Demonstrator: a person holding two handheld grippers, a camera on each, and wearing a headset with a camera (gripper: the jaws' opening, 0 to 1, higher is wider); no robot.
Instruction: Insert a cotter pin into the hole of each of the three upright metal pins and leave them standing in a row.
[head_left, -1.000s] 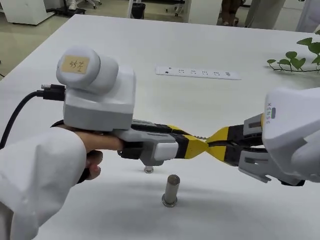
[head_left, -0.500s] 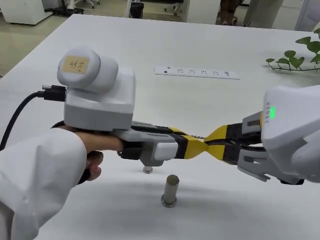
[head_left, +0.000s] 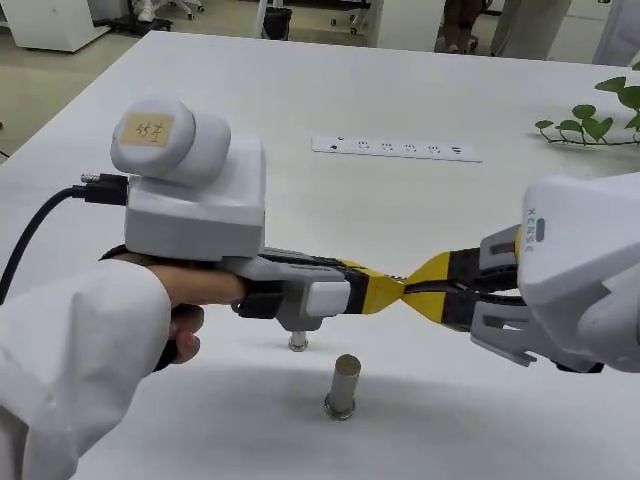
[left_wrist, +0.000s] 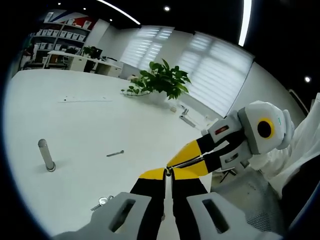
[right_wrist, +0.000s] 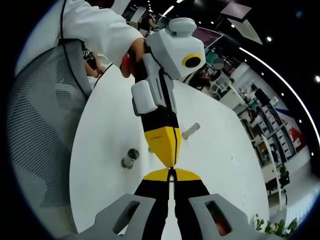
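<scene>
Cotter pin (left_wrist: 115, 153) loose on surface (left_wrist: 75, 115), upright metal pin (left_wrist: 46, 155) nearby. Left gripper (left_wrist: 168, 174), right gripper (right_wrist: 171, 172) closed tip to tip, contents unclear. Best: tips aligned, slow moves.

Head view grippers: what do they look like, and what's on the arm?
The left gripper and right gripper: pale grey moulded bodies, black jaws with yellow tips. Left has a tan handwritten label on its round top and a black cable at the rear; right has small green lettering. Long white sleeve on the left arm.
</scene>
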